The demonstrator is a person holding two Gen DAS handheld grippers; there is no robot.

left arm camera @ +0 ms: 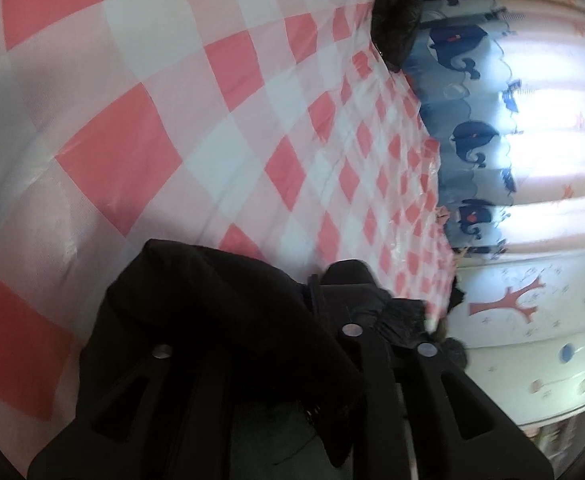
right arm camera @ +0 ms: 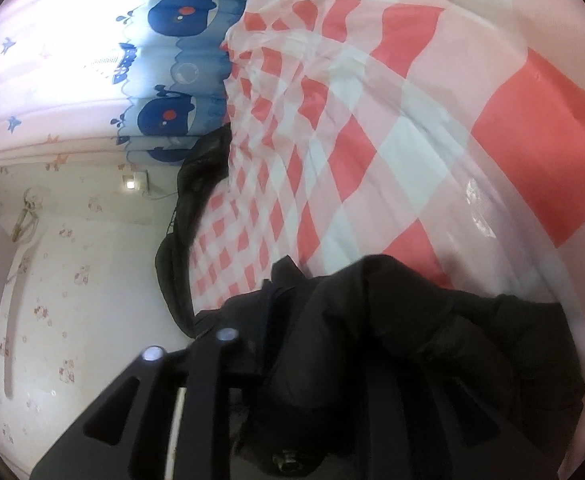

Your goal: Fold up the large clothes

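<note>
A black padded garment (left arm camera: 228, 312) is bunched over my left gripper (left arm camera: 288, 312), whose jaws are shut on the fabric just above the pink-and-white checked bed cover (left arm camera: 172, 120). Another part of the garment (left arm camera: 396, 12) lies at the bed's far edge. In the right wrist view the black garment (right arm camera: 412, 340) drapes over my right gripper (right arm camera: 312, 320), which is shut on it above the checked cover (right arm camera: 412, 100). A long black part of the garment (right arm camera: 188, 232) hangs along the bed's edge. The fingertips of both grippers are hidden by cloth.
A curtain with blue whales (left arm camera: 472, 140) hangs beyond the bed; it also shows in the right wrist view (right arm camera: 172, 60). A patterned wall (right arm camera: 72, 260) with a socket (right arm camera: 132, 182) lies beside the bed. A white cabinet with a tree print (left arm camera: 532, 320) stands nearby.
</note>
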